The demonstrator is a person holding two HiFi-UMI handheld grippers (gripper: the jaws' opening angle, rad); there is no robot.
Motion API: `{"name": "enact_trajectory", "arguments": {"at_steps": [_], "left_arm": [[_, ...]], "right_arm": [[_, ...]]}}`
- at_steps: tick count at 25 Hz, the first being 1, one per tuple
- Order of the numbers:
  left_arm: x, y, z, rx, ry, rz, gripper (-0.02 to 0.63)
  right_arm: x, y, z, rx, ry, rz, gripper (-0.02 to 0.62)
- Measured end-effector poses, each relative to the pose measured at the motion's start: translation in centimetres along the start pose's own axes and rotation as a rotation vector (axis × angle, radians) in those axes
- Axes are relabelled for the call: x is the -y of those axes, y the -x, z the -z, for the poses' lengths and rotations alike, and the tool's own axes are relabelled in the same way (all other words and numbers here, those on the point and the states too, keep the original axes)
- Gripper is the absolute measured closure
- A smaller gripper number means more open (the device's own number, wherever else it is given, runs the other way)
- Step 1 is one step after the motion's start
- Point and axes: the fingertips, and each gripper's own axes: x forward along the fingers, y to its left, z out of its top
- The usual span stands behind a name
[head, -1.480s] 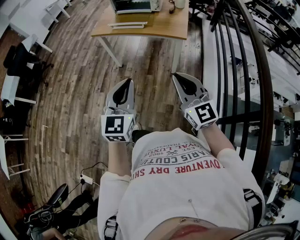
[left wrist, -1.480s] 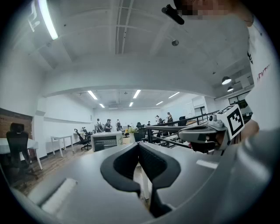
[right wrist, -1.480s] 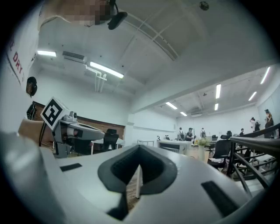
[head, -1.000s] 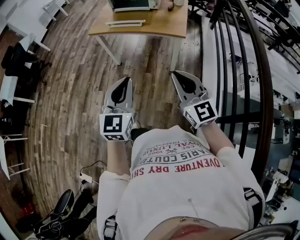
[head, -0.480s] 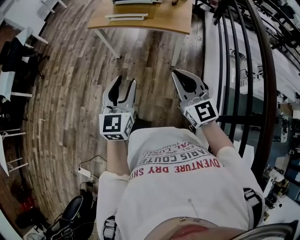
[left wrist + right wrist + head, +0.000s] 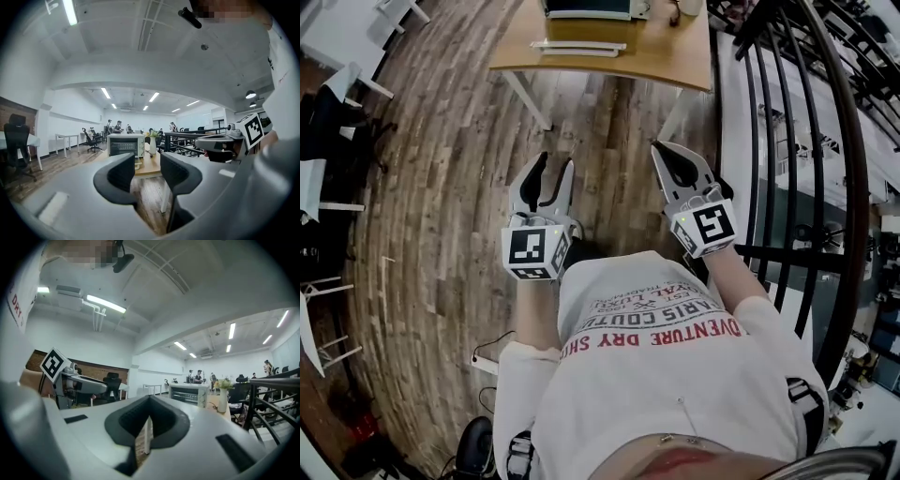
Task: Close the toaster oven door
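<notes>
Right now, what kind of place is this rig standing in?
Probably an open-plan office or lab: an office chair and a white desk along the wall, ceiling strip lights, a wooden table carrying the toaster oven, and a black railing beside it.

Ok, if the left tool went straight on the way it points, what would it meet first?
The left tool has open air ahead, then probably the toaster oven on the wooden table, framed between its open jaws; depth is unclear.
</notes>
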Motion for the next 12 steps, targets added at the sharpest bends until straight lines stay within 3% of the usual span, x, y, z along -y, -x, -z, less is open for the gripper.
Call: {"name": "enact_trajectory", "arguments": {"at_steps": [12], "left_arm": [[-20.5,-5.6,-0.5,-0.035,0.016,0.125,0.431]], "right_arm": [[-4.1,-19.4,-1.4,-0.037,-0.018,0.132,0.609]]}}
